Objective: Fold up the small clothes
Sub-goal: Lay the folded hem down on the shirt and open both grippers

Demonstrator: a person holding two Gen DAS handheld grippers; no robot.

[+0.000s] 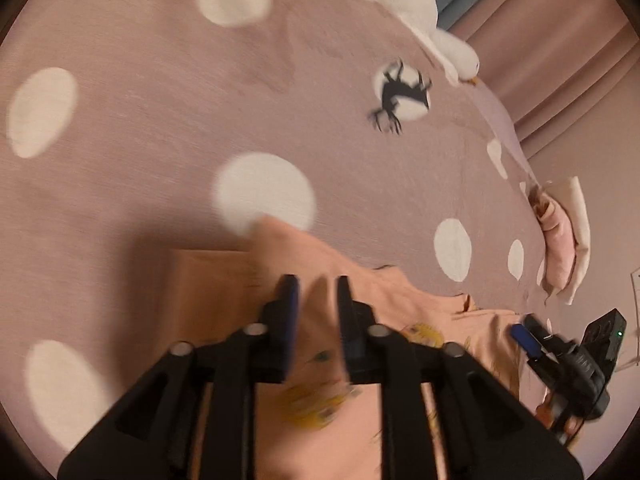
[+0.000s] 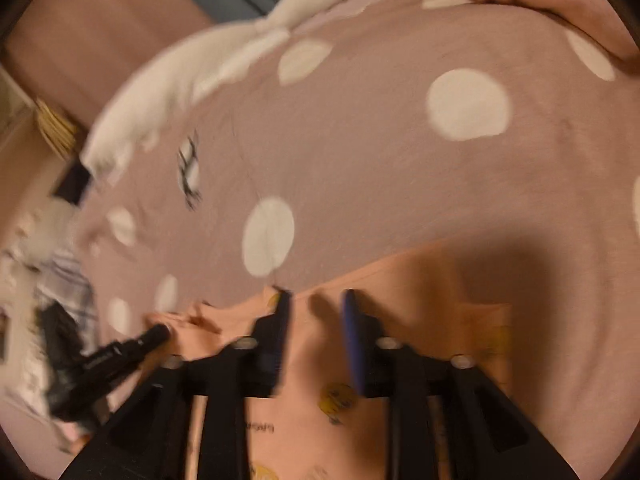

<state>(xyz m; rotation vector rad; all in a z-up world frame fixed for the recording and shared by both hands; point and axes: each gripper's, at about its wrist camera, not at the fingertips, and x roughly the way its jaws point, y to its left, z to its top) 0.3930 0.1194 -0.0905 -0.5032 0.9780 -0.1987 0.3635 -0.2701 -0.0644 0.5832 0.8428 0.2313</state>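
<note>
The peach shirt lies spread at 6 o'clock on the dotted bed, partly folded it seems. Left gripper and right gripper hover over it, jaws apart, holding nothing (blur hides any contact). Next: pinch an edge and fold across.

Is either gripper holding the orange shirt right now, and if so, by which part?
Nothing is held. The left gripper and right gripper both hover open over the orange shirt, with no fabric between their fingers.
</note>
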